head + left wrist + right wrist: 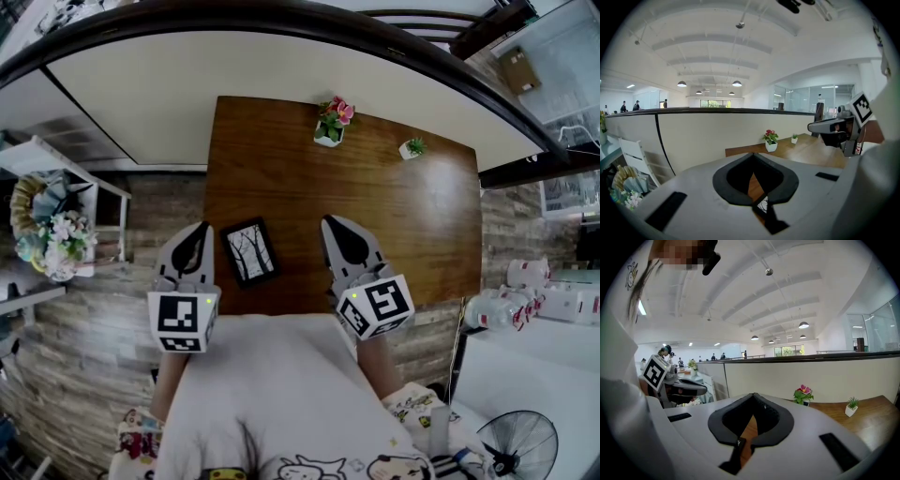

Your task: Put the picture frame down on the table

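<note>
L tongs (197,230), R tongs (331,223) (closed), edge-side frame (250,251)

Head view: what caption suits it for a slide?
Picture frame on the wooden table between left gripper and right gripper, both shut.

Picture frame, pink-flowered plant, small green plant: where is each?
picture frame (250,251), head view, on the tree print
pink-flowered plant (331,121), head view, on its leaves
small green plant (410,150), head view, on its pot

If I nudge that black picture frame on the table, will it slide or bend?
The picture frame looks a thin, rigid rectangle, so probably won't bend. On the glossy wooden table it would likely slide easily.
</note>
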